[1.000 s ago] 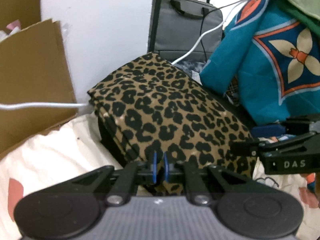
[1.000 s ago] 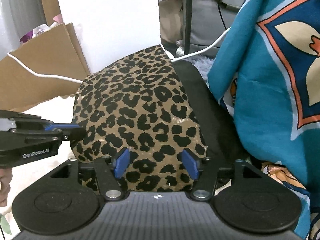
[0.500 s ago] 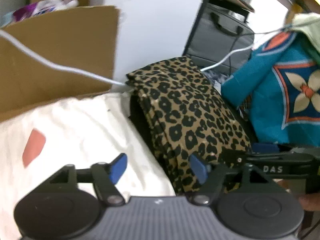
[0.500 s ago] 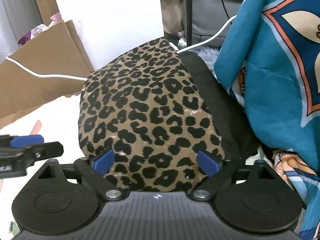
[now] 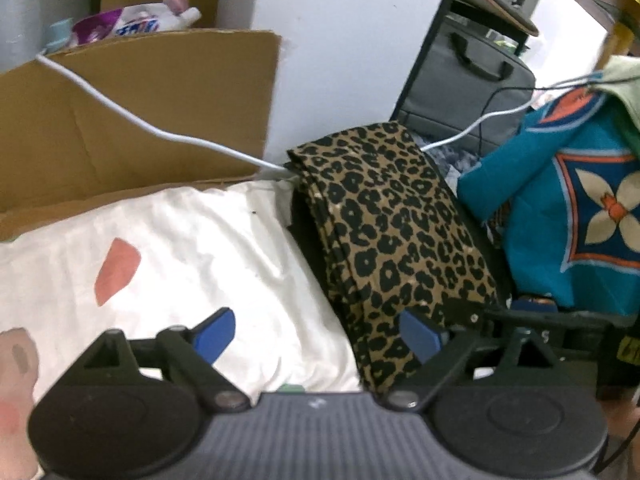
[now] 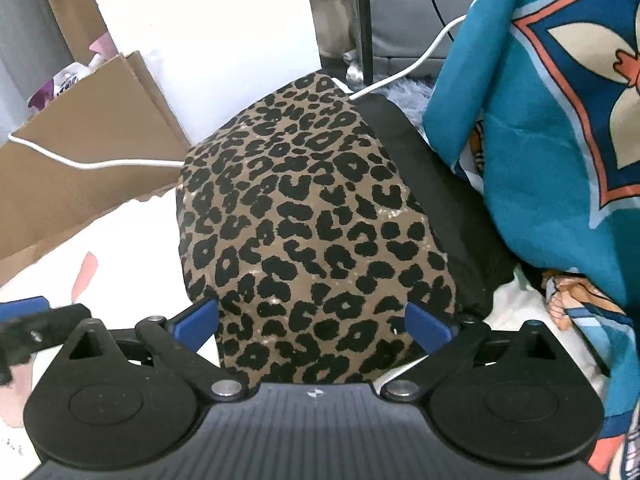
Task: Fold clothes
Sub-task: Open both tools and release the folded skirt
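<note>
A folded leopard-print garment [image 5: 400, 232] [image 6: 312, 208] lies on top of a folded black garment [image 6: 440, 200] on the bed. My left gripper [image 5: 318, 334] hovers over the white sheet at the leopard stack's near left edge. Its jaws are opening and its blue pads touch nothing. My right gripper [image 6: 313, 322] hangs above the near end of the leopard garment. Its jaws are also opening, wide apart on either side of the cloth, and the pads do not press on it. The left gripper's fingers [image 6: 48, 320] show at the left of the right wrist view.
White bedding [image 5: 180, 248] with pink patches spreads to the left. A cardboard box [image 5: 140, 112] and a white cable [image 5: 160, 132] lie behind it. A teal patterned cloth [image 5: 580, 200] [image 6: 540, 120] hangs close on the right. A grey bag [image 5: 468, 80] stands on a rack behind.
The left gripper let go of the leopard garment's near edge, opened wide, rose and shifted left. The right gripper's jaws spread wider and it lifted slightly. The garment stayed folded.
</note>
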A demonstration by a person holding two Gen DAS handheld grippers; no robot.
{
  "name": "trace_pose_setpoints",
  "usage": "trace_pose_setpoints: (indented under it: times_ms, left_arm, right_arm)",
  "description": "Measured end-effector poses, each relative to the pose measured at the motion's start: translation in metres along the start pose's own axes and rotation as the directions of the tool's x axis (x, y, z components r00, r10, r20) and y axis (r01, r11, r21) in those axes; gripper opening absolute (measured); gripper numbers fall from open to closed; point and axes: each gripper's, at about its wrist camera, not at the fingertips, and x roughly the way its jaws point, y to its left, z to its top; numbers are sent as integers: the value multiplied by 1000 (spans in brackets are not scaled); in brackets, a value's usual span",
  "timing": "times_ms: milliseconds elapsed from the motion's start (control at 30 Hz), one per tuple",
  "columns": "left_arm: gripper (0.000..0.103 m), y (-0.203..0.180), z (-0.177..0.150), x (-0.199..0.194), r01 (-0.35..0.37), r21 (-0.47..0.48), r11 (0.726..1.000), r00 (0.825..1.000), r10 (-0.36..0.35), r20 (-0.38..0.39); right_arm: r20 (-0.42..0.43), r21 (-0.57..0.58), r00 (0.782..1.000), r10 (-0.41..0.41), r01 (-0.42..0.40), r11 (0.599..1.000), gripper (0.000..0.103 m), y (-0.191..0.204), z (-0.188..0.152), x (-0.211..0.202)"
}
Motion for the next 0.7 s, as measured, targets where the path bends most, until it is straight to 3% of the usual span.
trace_pose_setpoints:
  times_ms: [333, 567, 700]
  left_arm:
    - [91, 2, 43, -65, -67, 21, 998, 998, 67, 6]
    - [93, 4, 66, -138, -132, -19, 991, 991, 133, 26]
    - [97, 8, 78, -183, -166, -26, 986, 986, 166, 1]
  right_arm:
    - [5, 15, 999, 33, -33, 999, 102, 15, 43, -61]
    - [-3, 15, 997, 83, -83, 996, 102, 37, 77, -124]
    - [8, 20, 993, 115, -115, 993, 102, 49, 90, -166]
